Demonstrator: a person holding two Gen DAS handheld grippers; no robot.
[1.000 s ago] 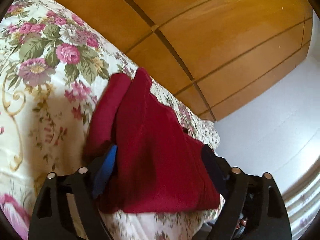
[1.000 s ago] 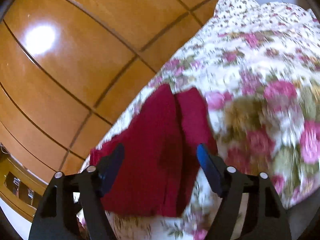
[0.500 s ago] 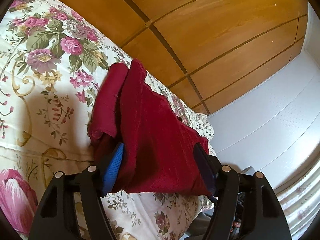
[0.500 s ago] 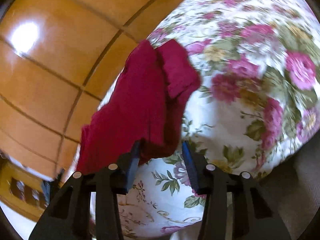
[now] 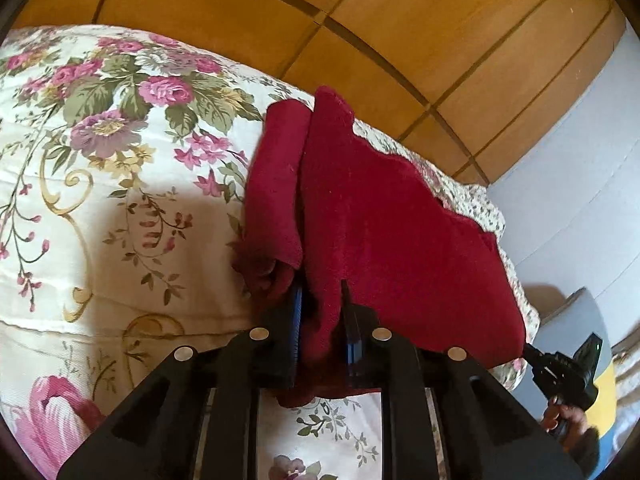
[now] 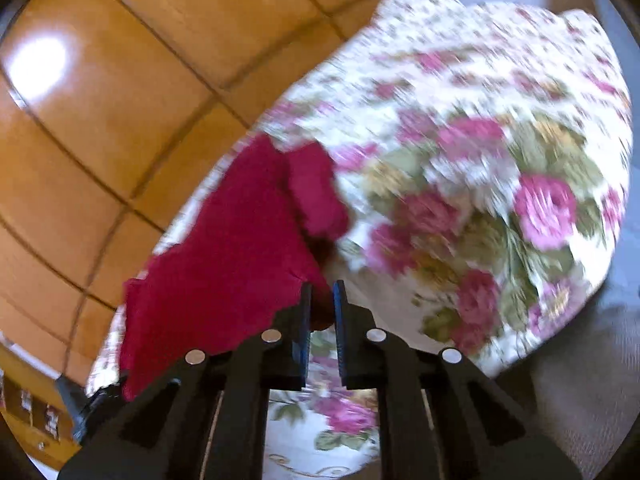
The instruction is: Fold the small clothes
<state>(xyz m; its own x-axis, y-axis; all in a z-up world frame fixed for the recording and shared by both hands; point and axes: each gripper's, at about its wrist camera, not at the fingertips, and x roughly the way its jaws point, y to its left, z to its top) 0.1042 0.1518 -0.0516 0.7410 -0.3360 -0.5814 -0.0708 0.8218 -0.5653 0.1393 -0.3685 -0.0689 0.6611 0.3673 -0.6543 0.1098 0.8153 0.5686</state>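
Observation:
A dark red garment [image 5: 380,220] lies folded lengthwise on the flowered bedspread [image 5: 100,200], with a sleeve doubled over along its left side. My left gripper [image 5: 320,292] is closing its jaws on the garment's near edge, and a bunch of red cloth is pinched between the blue pads. In the right wrist view the same garment [image 6: 224,248] stretches away to the left, and my right gripper [image 6: 322,286] is shut on its near corner. That right gripper [image 5: 568,368], with a hand on it, also shows at the garment's far right corner in the left wrist view.
Wooden panelling [image 5: 400,40] rises right behind the bed. A white wall [image 5: 580,160] and a grey and yellow object [image 5: 600,368] stand off the bed's right end. The bedspread [image 6: 480,160] is blurred in the right wrist view.
Both grippers went from wide open around the garment to pinched on its near edge. The left view has rolled, and the right gripper has moved in towards the corner.

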